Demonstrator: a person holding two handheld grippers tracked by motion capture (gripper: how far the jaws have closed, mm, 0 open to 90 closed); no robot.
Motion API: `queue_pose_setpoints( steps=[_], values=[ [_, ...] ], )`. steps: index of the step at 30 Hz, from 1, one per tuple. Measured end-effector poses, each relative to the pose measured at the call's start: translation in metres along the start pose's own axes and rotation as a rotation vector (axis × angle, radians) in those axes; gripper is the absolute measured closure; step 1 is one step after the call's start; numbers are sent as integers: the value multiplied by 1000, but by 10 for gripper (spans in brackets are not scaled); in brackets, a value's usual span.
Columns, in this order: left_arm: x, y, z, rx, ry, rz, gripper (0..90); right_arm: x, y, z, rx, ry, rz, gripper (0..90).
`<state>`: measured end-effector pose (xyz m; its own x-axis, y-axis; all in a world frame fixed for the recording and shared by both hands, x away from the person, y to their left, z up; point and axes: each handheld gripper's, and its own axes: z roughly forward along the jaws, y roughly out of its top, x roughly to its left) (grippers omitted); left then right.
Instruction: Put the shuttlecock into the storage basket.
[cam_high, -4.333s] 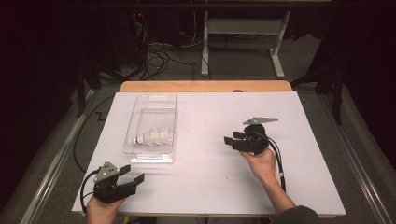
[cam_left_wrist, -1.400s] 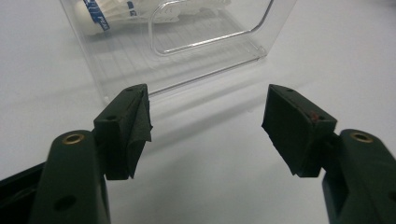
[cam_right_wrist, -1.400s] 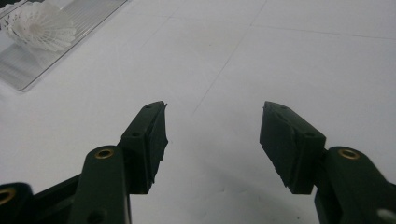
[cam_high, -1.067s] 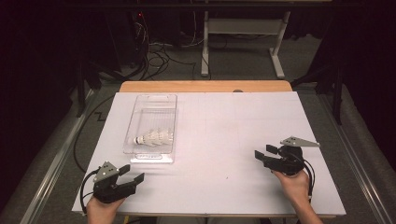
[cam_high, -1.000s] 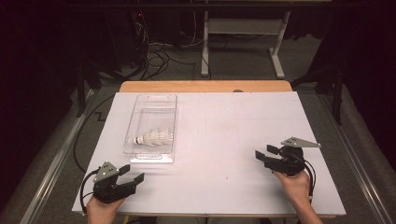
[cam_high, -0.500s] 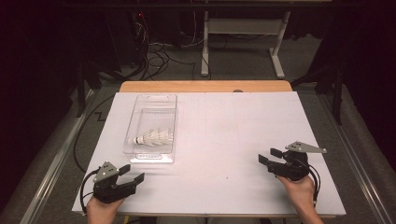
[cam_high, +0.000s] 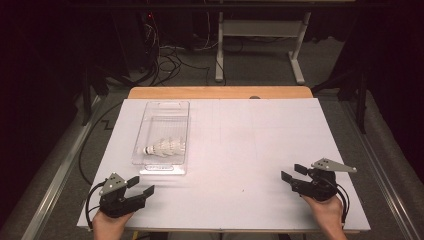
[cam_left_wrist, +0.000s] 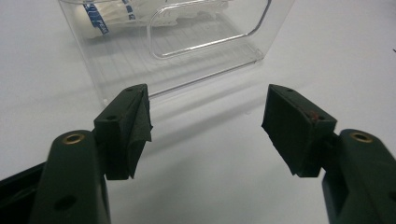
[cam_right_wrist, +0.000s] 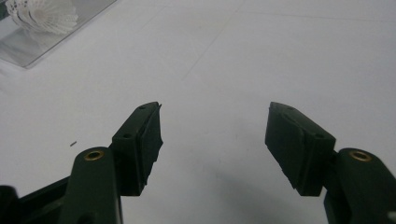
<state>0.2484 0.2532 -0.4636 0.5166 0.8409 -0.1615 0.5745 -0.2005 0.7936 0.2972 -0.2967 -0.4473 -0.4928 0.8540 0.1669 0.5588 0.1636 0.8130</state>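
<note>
A clear plastic box (cam_high: 165, 106) stands on the left half of the white table, with a white shuttlecock (cam_high: 164, 147) lying on its side in it. My left gripper (cam_high: 141, 185) rests near the front left corner, just short of the box, open and empty. In the left gripper view its jaws (cam_left_wrist: 208, 116) point at the box's near wall (cam_left_wrist: 210, 51), and the shuttlecock (cam_left_wrist: 107, 14) shows through it. My right gripper (cam_high: 291, 172) sits near the front right corner, open, holding nothing. In the right gripper view its jaws (cam_right_wrist: 215, 126) face bare table, with the shuttlecock (cam_right_wrist: 44, 16) far off at top left.
The white table top (cam_high: 250, 140) stretches bare between the two grippers. A wooden strip (cam_high: 220, 93) runs along its far edge. Beyond it are floor cables (cam_high: 170, 55) and a white desk frame (cam_high: 260, 30). A tiny dark speck (cam_right_wrist: 73, 143) lies on the table.
The right hand has drawn back from the middle right of the table to the front right corner, still drifting that way in the last second. The left gripper and the box have stayed put.
</note>
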Motion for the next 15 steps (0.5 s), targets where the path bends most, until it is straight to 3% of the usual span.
queue_pose_setpoints(
  steps=[15],
  values=[
    [0,0,0,-3,1,-3,332,-4,-14,-13,-25,-20,11,359]
  ],
)
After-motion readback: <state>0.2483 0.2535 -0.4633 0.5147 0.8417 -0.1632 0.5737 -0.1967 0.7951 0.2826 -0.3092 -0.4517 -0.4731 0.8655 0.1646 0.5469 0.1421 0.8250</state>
